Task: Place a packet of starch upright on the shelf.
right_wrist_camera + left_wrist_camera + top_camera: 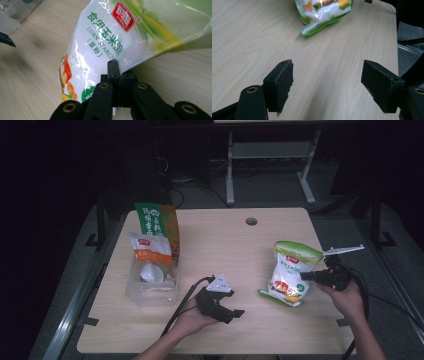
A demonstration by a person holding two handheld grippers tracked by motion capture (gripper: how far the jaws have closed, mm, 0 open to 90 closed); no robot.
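- The corn starch bag [291, 272] is stood on the table [225, 245], on the right-hand side as seen from above, well apart from the clear tub [150, 287] at the left; its lower edge rests on or just above the wood, which of the two cannot be told
- The right gripper [306, 276] is clamped shut on the bag's side edge, on the side away from the tub; in the right gripper view the film is seen pinched between the closed jaws [119, 72]
- The left gripper [235, 314] is released, its jaws spread wide with nothing between them, resting on the table between the tub and the bag
- Handling, as judged: the bag is a soft, glossy film pouch filled with powder; it is expected to sag and swing below the pinch point, and the film is likely slippery
- A hold on the flat seam or side edge is recommended, since the full belly is too wide and yielding; puncture of the film is to be avoided
- The tub is open-topped and transparent; a white and orange packet [148, 251] is leaned in it, and a tall green and orange packet [159, 220] is stood at its far end
- Pale round contents are seen lower in the tub; what they are cannot be told
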